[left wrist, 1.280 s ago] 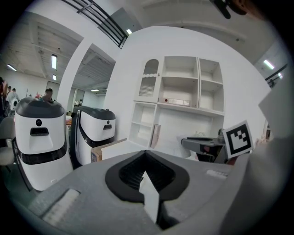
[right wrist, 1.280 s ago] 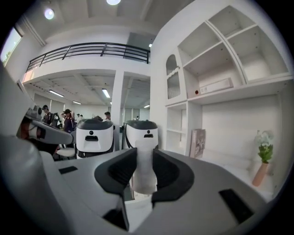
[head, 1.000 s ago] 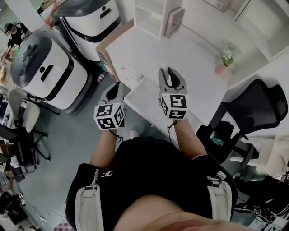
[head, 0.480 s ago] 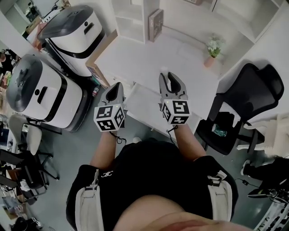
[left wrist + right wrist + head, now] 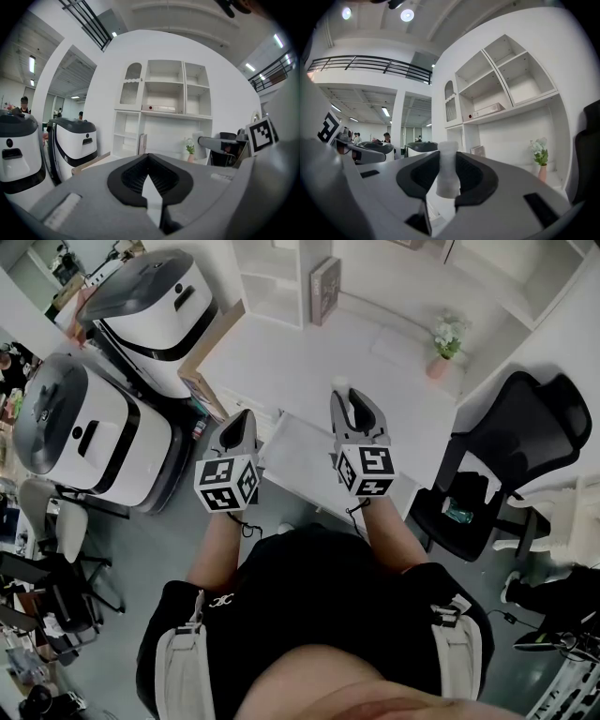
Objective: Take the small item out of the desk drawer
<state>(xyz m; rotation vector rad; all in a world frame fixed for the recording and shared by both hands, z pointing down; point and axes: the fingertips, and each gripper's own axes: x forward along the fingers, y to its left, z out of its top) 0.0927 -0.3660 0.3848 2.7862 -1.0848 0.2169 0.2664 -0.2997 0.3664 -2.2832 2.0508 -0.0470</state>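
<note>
Right gripper (image 5: pixel 355 401) pinches the small white item (image 5: pixel 448 168), raised over the tabletop (image 5: pixel 300 357) edge near the open drawer (image 5: pixel 295 451). Left gripper (image 5: pixel 240 426) is pressed together, empty. Flanking: office chair (image 5: pixel 506 456), potted plant (image 5: pixel 442 341), white machines (image 5: pixel 84 427).

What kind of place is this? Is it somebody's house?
Probably an office or workroom, not a house: a white desk, a black office chair, wall shelves and big white machines standing nearby.
</note>
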